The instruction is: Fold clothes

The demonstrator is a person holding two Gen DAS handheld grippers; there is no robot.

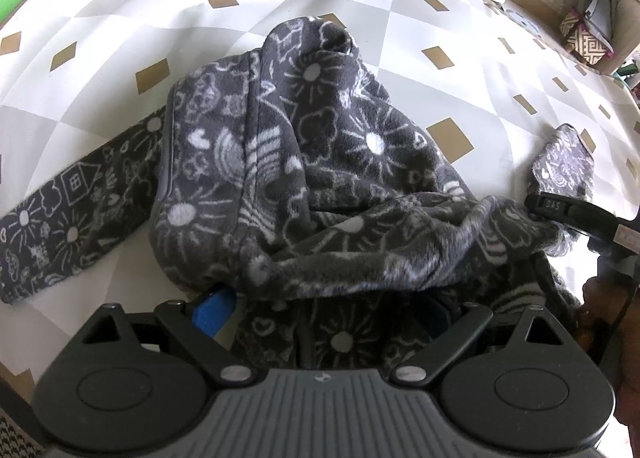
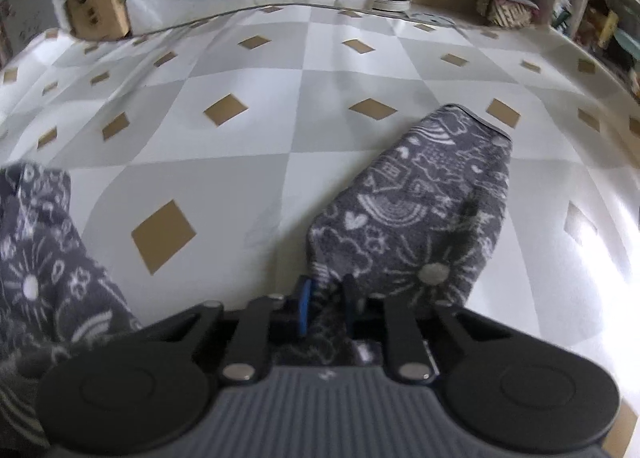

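Both grippers grip the same fleece garment, its sleeves pointing opposite ways

The dark doodle-print fleece garment (image 1: pixel 304 161) lies heaped on the checked sheet (image 1: pixel 120 17), bunched just ahead of the left gripper (image 1: pixel 320 310). That gripper's blue pads (image 1: pixel 210 312) stand apart with a thick fold of hem between them; the cloth hides the contact, so it probably pinches the fold, but I cannot tell. The right gripper (image 2: pixel 326 304) has its 2 pads nearly together, pinching the base of the right sleeve (image 2: pixel 420 213), whose long axis runs straight ahead of it to the cuff. The other sleeve (image 1: pixel 76 213) stretches flat towards the left, so its fold falls to the left hand, which is nearer.
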